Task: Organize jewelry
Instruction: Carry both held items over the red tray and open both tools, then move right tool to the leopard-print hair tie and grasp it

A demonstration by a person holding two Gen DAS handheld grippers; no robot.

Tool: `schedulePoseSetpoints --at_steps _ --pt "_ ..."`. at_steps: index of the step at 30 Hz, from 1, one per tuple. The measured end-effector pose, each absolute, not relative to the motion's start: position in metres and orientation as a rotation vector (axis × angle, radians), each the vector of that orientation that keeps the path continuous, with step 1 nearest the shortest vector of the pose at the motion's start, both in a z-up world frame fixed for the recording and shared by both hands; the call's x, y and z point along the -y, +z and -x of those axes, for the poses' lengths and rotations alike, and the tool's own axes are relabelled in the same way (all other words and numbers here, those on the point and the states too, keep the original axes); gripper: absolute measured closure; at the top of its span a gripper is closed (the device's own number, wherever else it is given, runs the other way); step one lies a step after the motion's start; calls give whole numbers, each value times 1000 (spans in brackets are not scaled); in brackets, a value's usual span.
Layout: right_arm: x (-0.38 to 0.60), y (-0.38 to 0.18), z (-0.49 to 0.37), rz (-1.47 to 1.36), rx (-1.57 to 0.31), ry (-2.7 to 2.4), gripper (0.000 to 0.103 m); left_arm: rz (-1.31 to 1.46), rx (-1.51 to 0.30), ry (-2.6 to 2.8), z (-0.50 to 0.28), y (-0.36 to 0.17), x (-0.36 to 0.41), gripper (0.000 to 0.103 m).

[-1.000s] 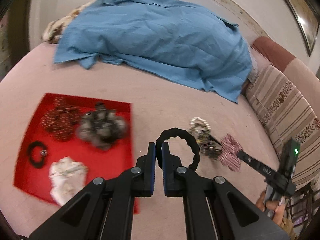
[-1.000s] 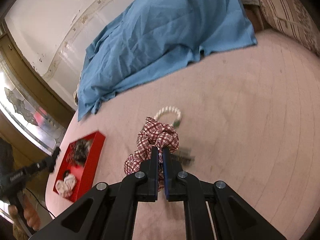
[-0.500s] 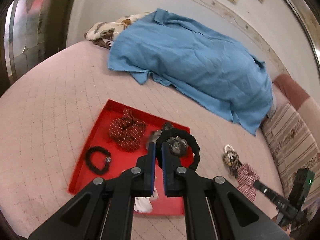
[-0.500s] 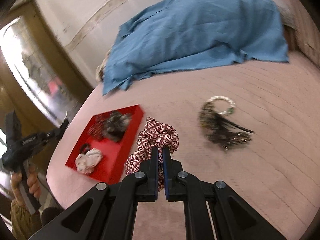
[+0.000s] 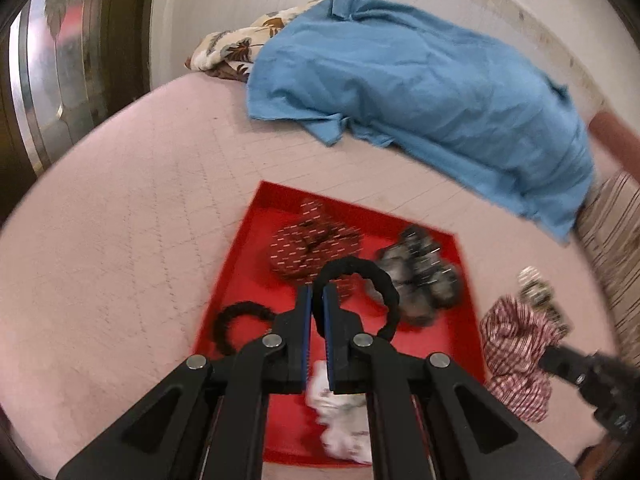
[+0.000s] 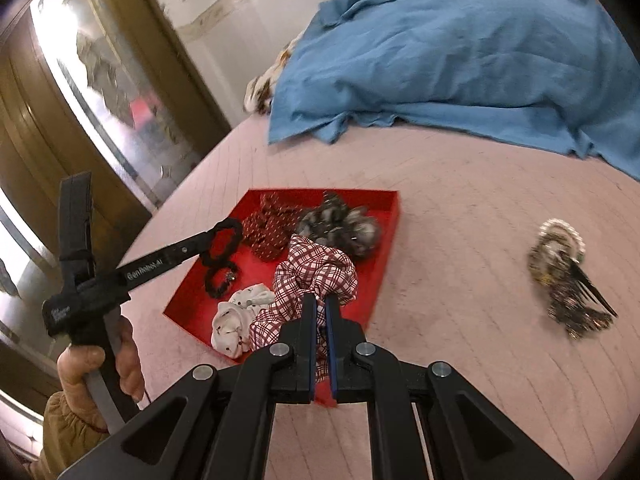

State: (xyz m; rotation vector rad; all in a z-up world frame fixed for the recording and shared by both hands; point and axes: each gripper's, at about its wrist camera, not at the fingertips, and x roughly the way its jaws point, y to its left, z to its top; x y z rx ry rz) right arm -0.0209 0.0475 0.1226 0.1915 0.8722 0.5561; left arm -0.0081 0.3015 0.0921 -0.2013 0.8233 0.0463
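l gripper [image 5: 316,300] fingers clamped on black hair tie [image 5: 360,276], hanging over red tray [image 5: 256,216] — prob lined up for drop beside 2nd black tie [image 5: 224,328] already inside. r gripper [image 6: 319,312] fingers pinched on checked scrunchie [image 6: 316,268], held above tray's near edge, same reason i'd guess. beaded jewelry pile [image 6: 560,276] on pink bedcover [image 6: 460,208], well apart from tray, not yet sorted.

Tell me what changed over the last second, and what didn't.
Both grippers carried their loads toward the red tray: the left gripper, shut on the black hair tie, now hangs over it; the right gripper, shut on the checked scrunchie, reached its near edge. Nothing was released. The pearl bracelet and dark jewelry pile stayed on the bed.
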Motion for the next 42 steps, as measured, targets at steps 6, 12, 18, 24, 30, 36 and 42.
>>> schedulePoseSetpoints --at_steps 6,12,18,24,30,36,42 --pt "-85 99 -9 -161 -954 540 98 206 -877 50 -8 74 -308 97" --pt "-107 80 -22 -94 -993 512 98 190 -918 62 -18 61 -306 97" --pt "-110 69 -21 -39 -1001 497 96 179 -926 54 -20 58 -303 97" --pt "-104 71 -20 -56 -991 489 95 187 -921 60 -18 59 -303 97" --pt "-99 79 -14 -72 -968 491 76 213 -865 65 -8 70 -307 71" --pt "-94 86 -5 -87 -950 503 74 242 -816 83 3 79 -315 61" --pt "-80 93 14 -88 -920 505 69 293 -813 95 9 79 -324 60"
